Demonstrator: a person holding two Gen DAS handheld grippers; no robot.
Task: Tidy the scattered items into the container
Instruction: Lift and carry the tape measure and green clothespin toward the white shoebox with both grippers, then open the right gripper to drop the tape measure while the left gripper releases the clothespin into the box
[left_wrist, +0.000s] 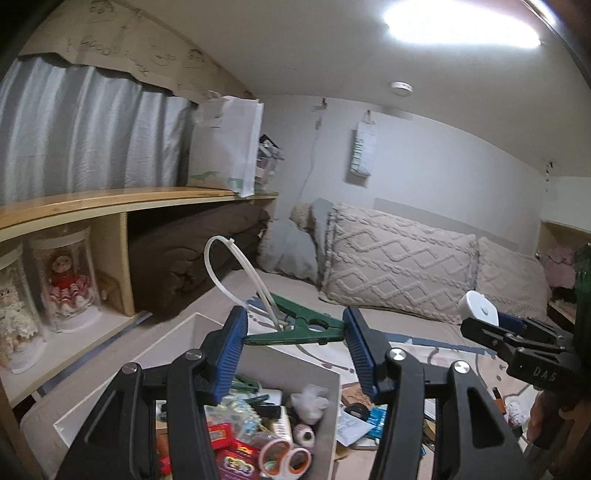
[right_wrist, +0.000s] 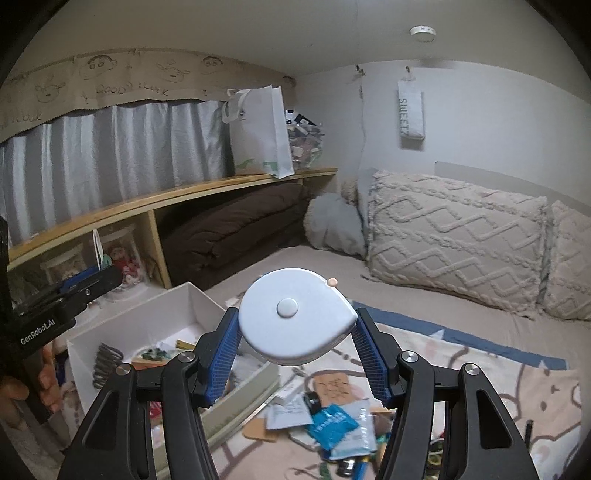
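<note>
In the left wrist view, the left gripper (left_wrist: 293, 330) is holding a green clip (left_wrist: 295, 328) with a white loop between its pads, at the centre of the frame, above the white box (left_wrist: 177, 343) that is filling the lower left. In the right wrist view, the right gripper (right_wrist: 295, 332) is clamping a white tape measure (right_wrist: 295, 317) at the centre; the box is lying at lower left, while scattered items (right_wrist: 332, 417) are waiting at lower centre. Both seem to be in the carrying step; next each must come over the box and release.
</note>
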